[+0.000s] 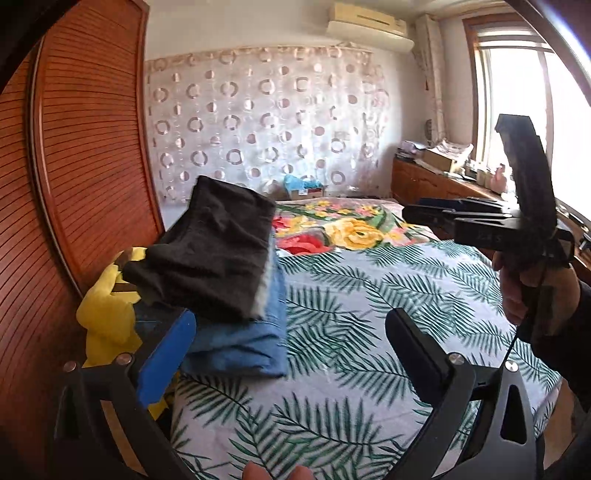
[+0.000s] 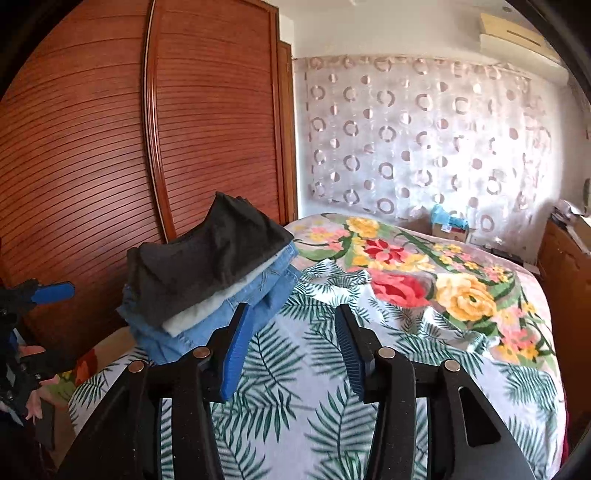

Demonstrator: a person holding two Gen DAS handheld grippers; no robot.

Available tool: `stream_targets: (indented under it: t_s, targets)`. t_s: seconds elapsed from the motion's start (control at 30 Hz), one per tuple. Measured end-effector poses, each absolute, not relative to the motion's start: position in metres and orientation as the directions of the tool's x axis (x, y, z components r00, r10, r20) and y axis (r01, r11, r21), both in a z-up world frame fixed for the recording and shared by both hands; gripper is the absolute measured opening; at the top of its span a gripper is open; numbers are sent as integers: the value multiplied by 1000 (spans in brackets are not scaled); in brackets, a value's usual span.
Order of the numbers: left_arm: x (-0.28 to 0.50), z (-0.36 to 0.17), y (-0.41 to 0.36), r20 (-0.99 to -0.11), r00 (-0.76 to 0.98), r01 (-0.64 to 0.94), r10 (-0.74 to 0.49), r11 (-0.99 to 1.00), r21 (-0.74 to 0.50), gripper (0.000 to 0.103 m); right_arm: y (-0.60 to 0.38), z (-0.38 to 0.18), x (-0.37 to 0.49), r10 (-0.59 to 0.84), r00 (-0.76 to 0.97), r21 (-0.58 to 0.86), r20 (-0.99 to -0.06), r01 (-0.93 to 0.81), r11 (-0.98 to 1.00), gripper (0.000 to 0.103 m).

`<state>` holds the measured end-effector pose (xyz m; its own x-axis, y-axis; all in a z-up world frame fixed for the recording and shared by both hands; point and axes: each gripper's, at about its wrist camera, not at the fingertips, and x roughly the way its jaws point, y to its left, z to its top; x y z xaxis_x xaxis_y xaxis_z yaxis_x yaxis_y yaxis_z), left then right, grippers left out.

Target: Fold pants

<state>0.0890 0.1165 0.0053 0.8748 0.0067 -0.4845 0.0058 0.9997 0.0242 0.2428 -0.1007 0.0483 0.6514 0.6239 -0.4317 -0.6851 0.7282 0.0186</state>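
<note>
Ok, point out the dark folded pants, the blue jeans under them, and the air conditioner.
dark folded pants (image 1: 210, 254), left wrist view, middle of the top face.
blue jeans (image 1: 240, 345), left wrist view, front folded edge.
air conditioner (image 1: 369, 26), left wrist view, front panel.

Yellow cloth (image 1: 107, 314): mostly hidden behind the folded stack and the left claw (image 1: 291, 354).
Pale layer (image 2: 218, 301): only an edge shows beneath the dark pants (image 2: 199, 258); garment type unclear.
Sideboard clutter (image 1: 439, 155): too small to identify.
Window (image 1: 517, 110): overexposed.
</note>
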Motion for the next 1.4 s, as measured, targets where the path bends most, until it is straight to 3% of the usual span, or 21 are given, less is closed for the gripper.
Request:
stream_targets:
  t_s: [0.2, 0.73, 0.97, 1.1, 1.4]
  targets:
    - [83, -3, 93, -498, 867, 37, -25, 999, 15, 103, -124, 44, 210, 587, 686, 22, -430, -642, 766, 61]
    - [68, -7, 25, -494, 856, 167, -155, 986, -20, 103, -178, 44, 123, 452, 764, 36, -460, -493, 870, 63]
    - [60, 0, 12, -495, 857, 151, -144, 988, -26, 103, -187, 49, 92, 408, 796, 53, -446, -432, 900, 64]
    - [53, 9, 10, -479, 870, 127, -121, 992, -19, 103, -193, 53, 75, 384, 813, 81, -438, -390, 917, 75]
    - [36, 31, 7, -437, 894, 98, -93, 995, -10, 103, -187, 63, 45, 327, 852, 84, -409, -322, 943, 77]
